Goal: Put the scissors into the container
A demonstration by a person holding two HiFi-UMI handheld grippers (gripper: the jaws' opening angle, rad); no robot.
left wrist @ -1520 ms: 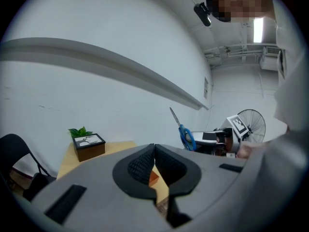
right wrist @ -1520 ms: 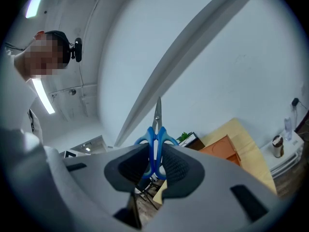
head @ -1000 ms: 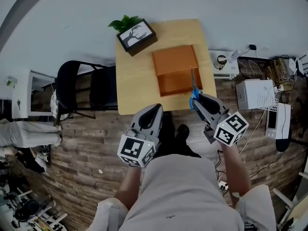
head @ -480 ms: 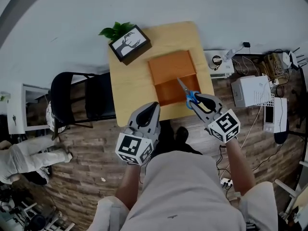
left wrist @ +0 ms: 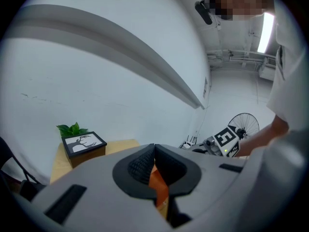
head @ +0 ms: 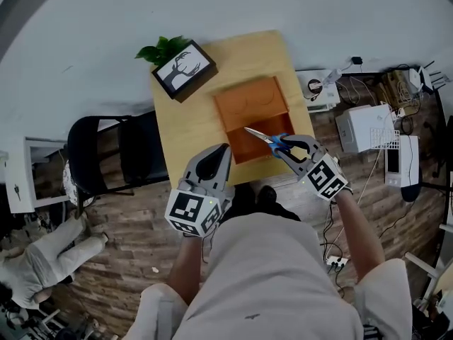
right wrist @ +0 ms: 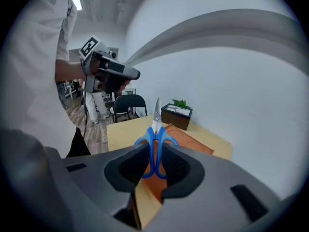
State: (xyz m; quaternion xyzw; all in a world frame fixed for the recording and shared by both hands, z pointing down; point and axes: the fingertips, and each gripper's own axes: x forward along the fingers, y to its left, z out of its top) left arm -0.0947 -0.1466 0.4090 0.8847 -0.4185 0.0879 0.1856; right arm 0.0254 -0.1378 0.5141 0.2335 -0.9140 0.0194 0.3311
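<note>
**Scissors carried over the open container**

The right gripper (head: 284, 147) is clamped on the blue handles of the scissors (head: 263, 137). Their blades point toward the upper left of the frame, above the near part of the orange container (head: 249, 95) at the centre of the table (head: 182, 129). The left gripper (head: 218, 154), at lower centre, has its jaws pressed together on nothing. The step in hand appears to be transport. The next move calls for lowering the scissors within the walls, then parting the jaws.

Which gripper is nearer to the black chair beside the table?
Left. The left gripper hovers by the light wooden table, beside the black chair; the right gripper, clamping blue-handled scissors, is farther right.
</note>
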